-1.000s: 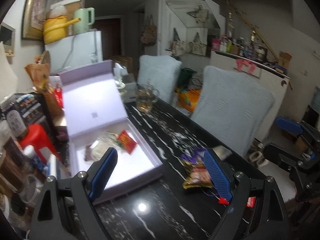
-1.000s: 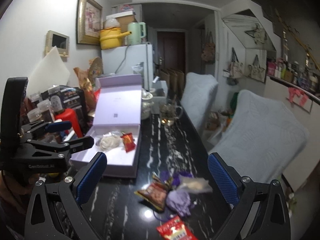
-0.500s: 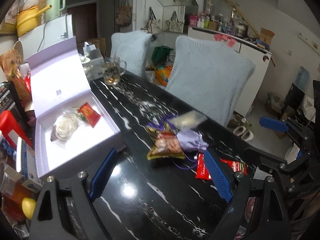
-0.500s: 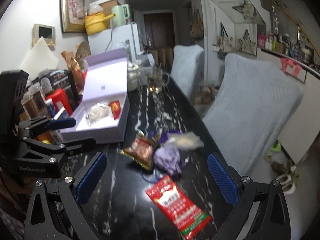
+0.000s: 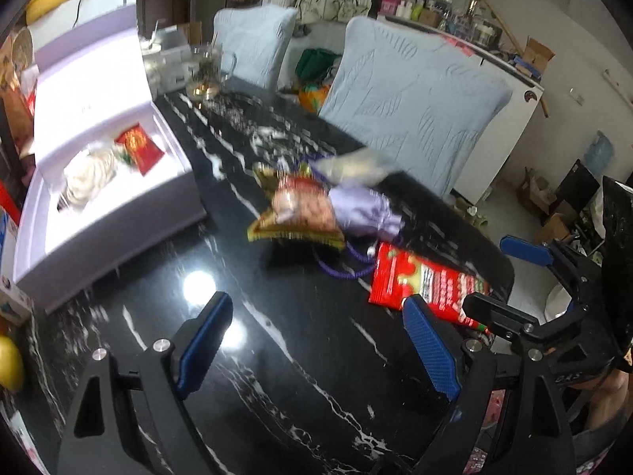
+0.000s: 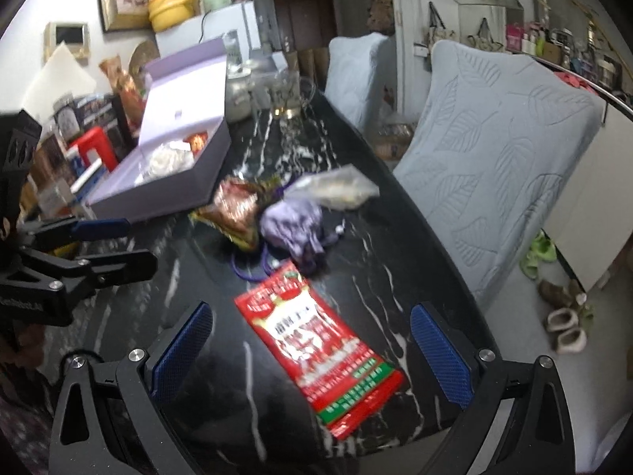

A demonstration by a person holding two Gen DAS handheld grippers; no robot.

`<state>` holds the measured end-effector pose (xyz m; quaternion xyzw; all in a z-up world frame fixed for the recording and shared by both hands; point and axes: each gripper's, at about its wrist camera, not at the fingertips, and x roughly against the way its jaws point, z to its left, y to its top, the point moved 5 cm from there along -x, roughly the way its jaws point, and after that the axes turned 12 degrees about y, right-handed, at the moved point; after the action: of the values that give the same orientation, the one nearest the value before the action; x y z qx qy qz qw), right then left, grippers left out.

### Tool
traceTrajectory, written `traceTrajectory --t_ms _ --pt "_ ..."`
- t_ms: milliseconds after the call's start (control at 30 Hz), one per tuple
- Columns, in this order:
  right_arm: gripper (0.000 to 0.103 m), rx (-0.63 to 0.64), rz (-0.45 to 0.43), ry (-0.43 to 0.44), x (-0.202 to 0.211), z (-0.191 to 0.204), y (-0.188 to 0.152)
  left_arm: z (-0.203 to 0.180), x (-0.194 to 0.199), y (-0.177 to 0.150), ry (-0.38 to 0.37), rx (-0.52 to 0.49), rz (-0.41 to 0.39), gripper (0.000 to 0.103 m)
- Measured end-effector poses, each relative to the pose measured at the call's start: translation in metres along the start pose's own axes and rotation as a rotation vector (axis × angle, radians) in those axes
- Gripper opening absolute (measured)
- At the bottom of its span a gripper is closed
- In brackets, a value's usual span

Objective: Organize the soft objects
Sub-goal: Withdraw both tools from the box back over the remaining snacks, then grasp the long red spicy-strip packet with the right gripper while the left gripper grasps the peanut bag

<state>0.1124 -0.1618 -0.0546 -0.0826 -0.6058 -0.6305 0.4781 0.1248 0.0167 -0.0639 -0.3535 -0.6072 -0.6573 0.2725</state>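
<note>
Looking along my left gripper [image 5: 316, 340], jaws stood wide and empty over the table [image 5: 277, 376]; snack bags [image 5: 296, 209] lay beyond, near the box [image 5: 174, 198]. My right gripper [image 6: 312, 340] gaped empty astride the red packet [image 6: 316, 340].

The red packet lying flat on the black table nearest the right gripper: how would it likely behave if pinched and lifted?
The red packet is a thin, flat, sealed pouch, so it would probably sag or bend from a pinch at one end. Its glossy film looks slippery, and it may slide on the polished table when nudged. It seems light for its size.
</note>
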Motion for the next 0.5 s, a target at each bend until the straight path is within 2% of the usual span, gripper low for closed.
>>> traceTrajectory --t_ms 267,333,367,433,500 --pt "0.101 0.109 0.104 0.043 -0.031 0.0 -0.013 -0.001 -0.016 -0.014 -0.004 0.045 0.052 0.089" --pt "0.097 0.114 0.122 0.058 -0.038 -0.001 -0.014 -0.001 -0.018 -0.014 0.005 0.054 0.057 0.089" --pt "0.092 0.117 0.139 0.059 -0.042 -0.001 -0.015 -0.001 -0.019 -0.014 0.008 0.059 0.061 0.089" --pt "0.085 0.119 0.184 0.042 -0.05 -0.004 -0.018 0.0 -0.022 -0.013 0.012 0.066 0.068 0.089" --pt "0.08 0.151 0.188 0.011 -0.052 -0.004 -0.019 0.0 -0.024 -0.012 0.015 0.072 0.071 0.089"
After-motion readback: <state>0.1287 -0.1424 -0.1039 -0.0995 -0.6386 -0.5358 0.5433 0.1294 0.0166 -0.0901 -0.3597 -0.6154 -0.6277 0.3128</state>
